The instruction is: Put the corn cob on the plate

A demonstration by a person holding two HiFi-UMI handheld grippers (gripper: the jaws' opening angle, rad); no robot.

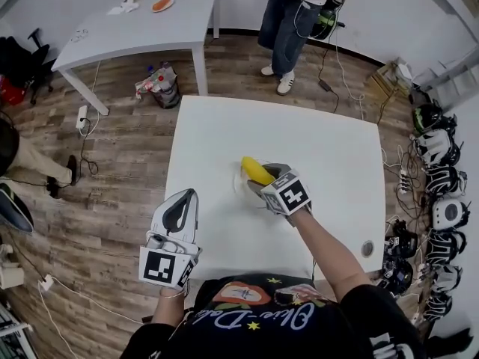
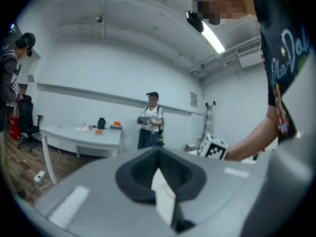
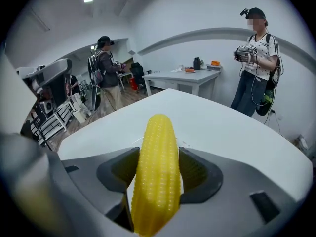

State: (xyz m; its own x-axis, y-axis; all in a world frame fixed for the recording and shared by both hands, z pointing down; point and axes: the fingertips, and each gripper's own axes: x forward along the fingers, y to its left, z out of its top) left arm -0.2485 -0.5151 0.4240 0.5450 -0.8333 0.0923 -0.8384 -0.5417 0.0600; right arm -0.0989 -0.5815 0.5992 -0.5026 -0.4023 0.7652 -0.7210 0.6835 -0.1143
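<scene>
A yellow corn cob is clamped between the jaws of my right gripper, which is shut on it. In the right gripper view the corn cob sticks out forward and up past the jaws. It hangs just over a white plate near the middle of the white table; the plate's rim is faint against the tabletop. My left gripper hovers by the table's front left edge, shut and holding nothing. The left gripper points up and away from the table.
A person stands beyond the table's far edge. A second white table with small items is at the back left. A bag lies on the wooden floor. Helmets and gear line the right side. A round grommet is in the table's front right.
</scene>
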